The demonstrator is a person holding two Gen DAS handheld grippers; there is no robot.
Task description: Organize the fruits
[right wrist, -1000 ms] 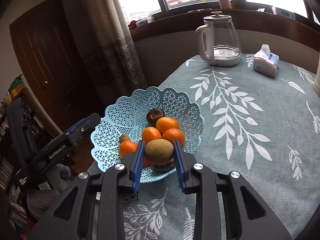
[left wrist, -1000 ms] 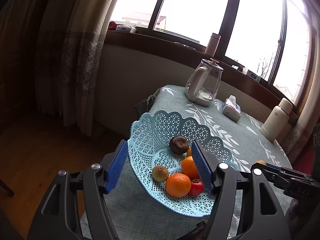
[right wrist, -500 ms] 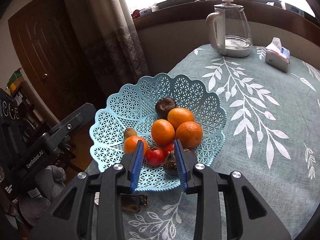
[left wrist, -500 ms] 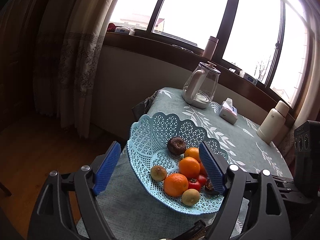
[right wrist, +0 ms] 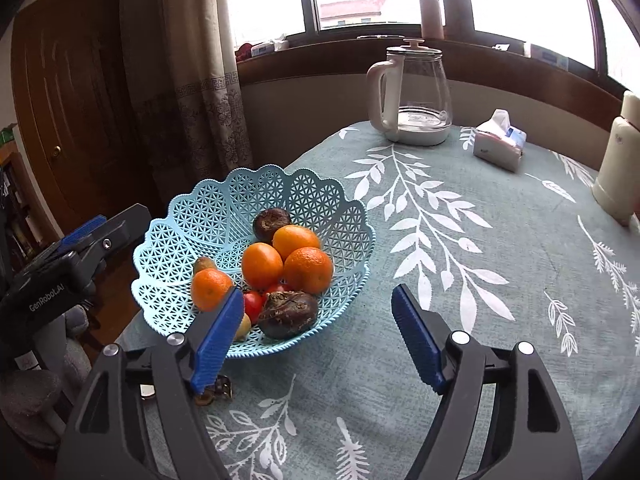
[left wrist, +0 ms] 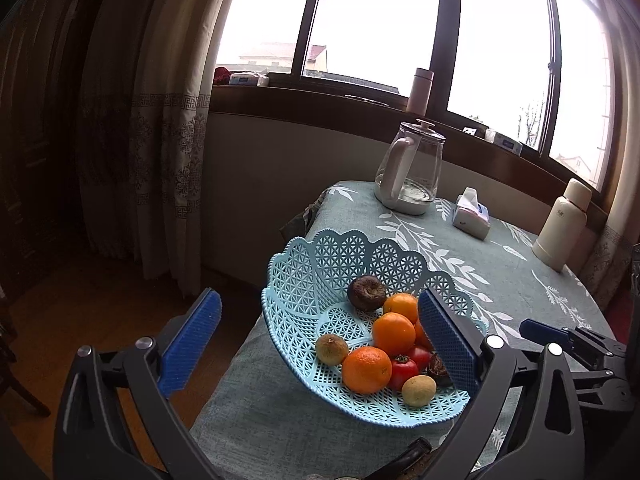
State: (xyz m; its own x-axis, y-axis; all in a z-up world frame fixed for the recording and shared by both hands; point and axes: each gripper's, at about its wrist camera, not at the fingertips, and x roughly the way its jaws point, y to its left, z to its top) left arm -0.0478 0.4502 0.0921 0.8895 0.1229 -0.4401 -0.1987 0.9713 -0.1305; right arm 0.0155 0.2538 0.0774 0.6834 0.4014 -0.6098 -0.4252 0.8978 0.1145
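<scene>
A light blue lattice basket stands near the table's left edge. It holds three oranges, a red tomato, a kiwi-like fruit, a dark wrinkled fruit and a small yellow-green fruit. My left gripper is open and empty, its fingers straddling the basket from the near side. In the right wrist view the basket sits front left, with a dark brown fruit at its near rim. My right gripper is wide open and empty, just short of that rim.
A glass kettle, a tissue pack and a white flask stand at the table's far side. A small metal object lies on the leaf-print cloth before the basket. Beyond the table's left edge are the floor and curtain.
My right gripper let go of the yellow-green fruit it held; the fruit now lies in the basket, and the gripper has opened wide and drawn back. My left gripper opened wider.
</scene>
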